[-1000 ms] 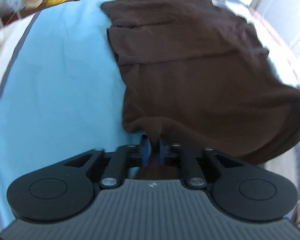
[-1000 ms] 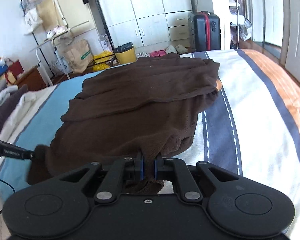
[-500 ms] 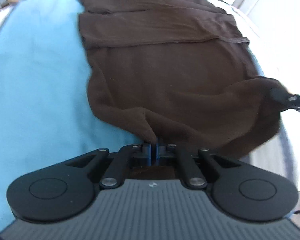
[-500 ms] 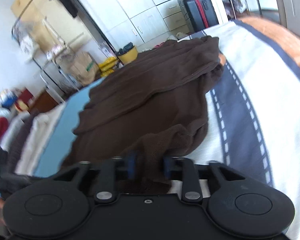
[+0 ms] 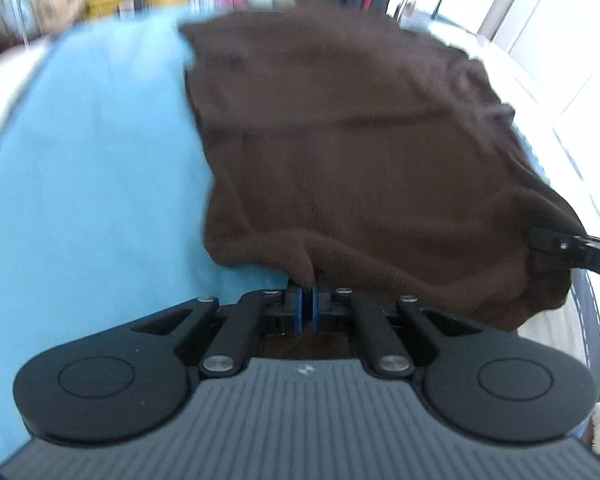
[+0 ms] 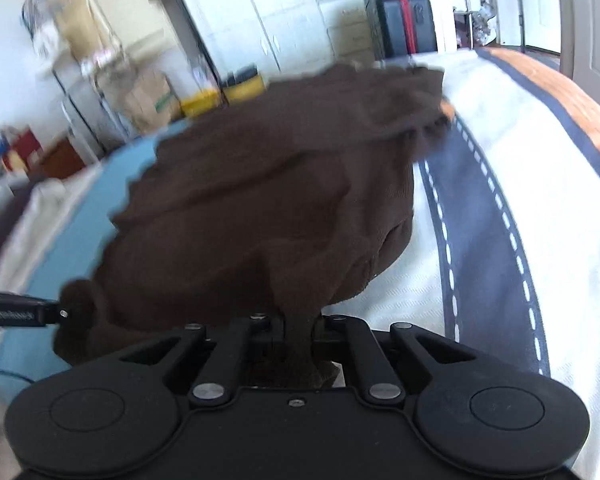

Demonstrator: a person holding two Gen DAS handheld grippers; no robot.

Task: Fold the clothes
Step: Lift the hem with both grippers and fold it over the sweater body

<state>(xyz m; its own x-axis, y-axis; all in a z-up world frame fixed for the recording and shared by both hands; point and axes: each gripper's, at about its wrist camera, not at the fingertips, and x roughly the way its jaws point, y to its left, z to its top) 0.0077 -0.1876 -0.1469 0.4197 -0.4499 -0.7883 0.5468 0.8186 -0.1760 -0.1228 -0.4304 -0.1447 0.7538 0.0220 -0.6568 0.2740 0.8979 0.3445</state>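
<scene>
**Both grippers pinching the near hem**

Your left gripper (image 5: 306, 302) has its blue pads nearly together, a small tuck of the brown garment (image 5: 360, 152) nipped between them. Your right gripper (image 6: 299, 326) is clamped on a thicker bunch of the same cloth, which spills back through its jaws. From both grips the garment runs straight away from you across the bed (image 6: 520, 240), long axis pointing towards the far wardrobe (image 6: 284, 24), so the likely fold goes forward, near edge over far. Each gripper holds one near corner; neither looks nearer. The cloth is a soft, dark knit, already doubled into creased layers, lying over the blue stripe (image 5: 92, 168) and the white part.
</scene>
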